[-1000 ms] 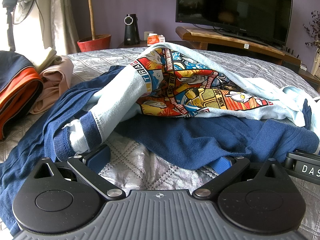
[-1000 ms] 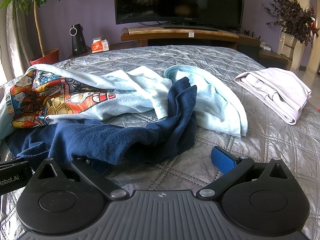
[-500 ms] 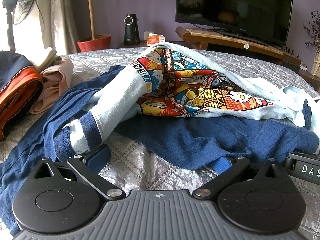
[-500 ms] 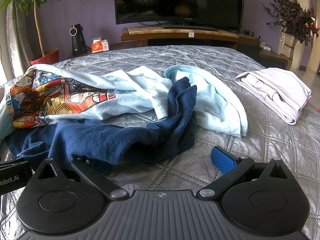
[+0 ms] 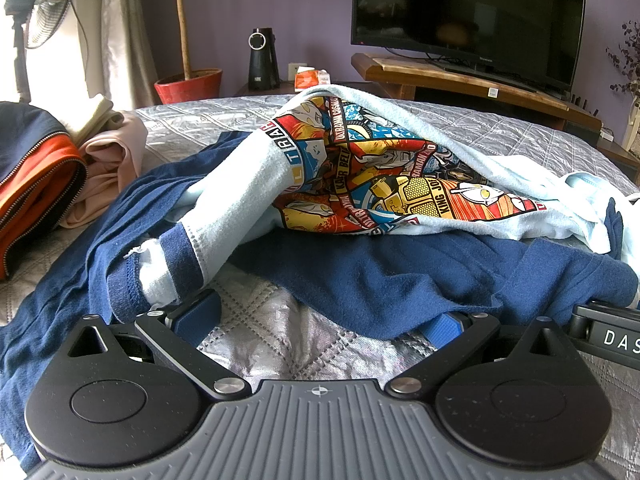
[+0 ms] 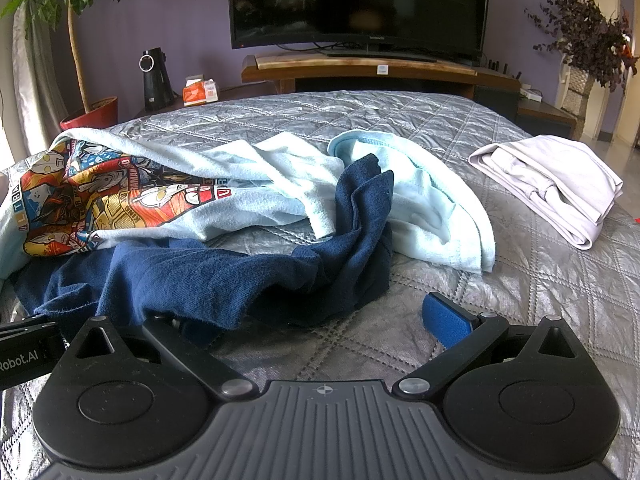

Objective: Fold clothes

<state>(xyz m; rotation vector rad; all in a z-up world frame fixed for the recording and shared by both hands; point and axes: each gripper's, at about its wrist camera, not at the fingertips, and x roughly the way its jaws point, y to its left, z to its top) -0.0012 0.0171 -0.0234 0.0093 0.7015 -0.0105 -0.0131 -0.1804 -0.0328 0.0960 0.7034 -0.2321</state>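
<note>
Both the left gripper and right gripper rest spread wide, empty, on the bed. The shirt lies tangled with blue fabric, possibly 2 garments; pinching now risks lifting both layers.

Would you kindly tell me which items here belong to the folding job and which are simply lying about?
Part of the job:
- crumpled navy blue garment
- light blue shirt with comic print
- left gripper, open
- right gripper, open

Lying about:
- folded white garment
- orange-lined dark jacket
- red plant pot
- black television
</note>
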